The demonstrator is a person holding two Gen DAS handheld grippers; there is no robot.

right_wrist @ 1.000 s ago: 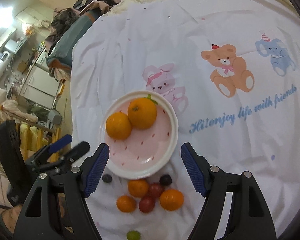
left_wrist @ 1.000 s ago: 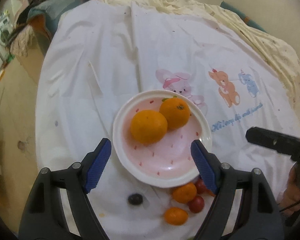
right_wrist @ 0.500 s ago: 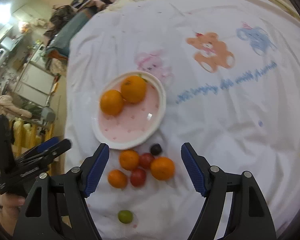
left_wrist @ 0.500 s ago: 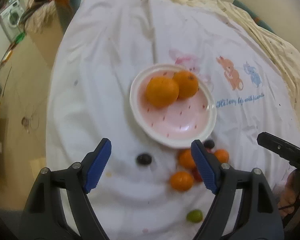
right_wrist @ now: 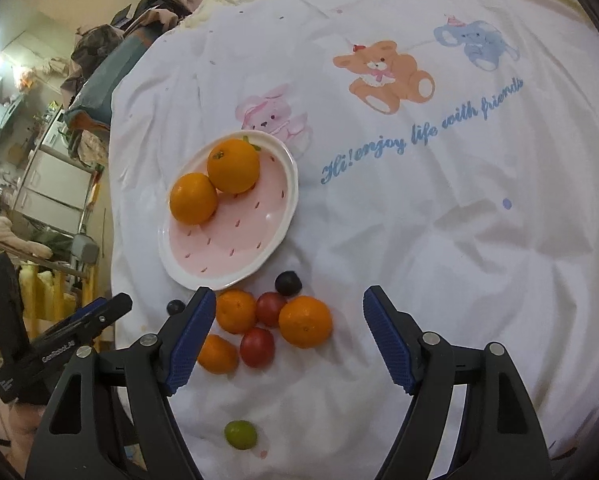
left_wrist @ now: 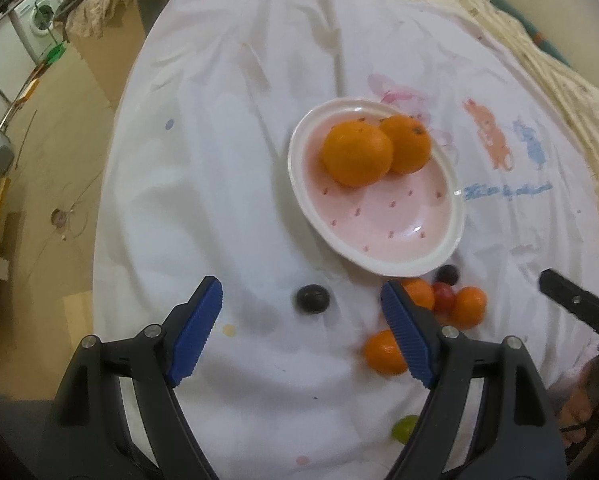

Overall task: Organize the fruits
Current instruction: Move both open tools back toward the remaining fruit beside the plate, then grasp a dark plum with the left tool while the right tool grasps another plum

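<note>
I see two oranges [right_wrist: 215, 184] touching each other on the pink plate [right_wrist: 235, 236], which sits on the white sheet [right_wrist: 419, 220]. Just beside its near rim lies a cluster of small oranges [right_wrist: 305, 321], red tomatoes [right_wrist: 257, 347] and dark grapes [right_wrist: 288, 283]; a green grape [right_wrist: 240, 434] lies apart. My right gripper [right_wrist: 287, 340] hangs spread wide over the cluster, holding nothing. My left gripper [left_wrist: 301, 334] is equally wide, empty, above a dark grape [left_wrist: 312, 298].
</note>
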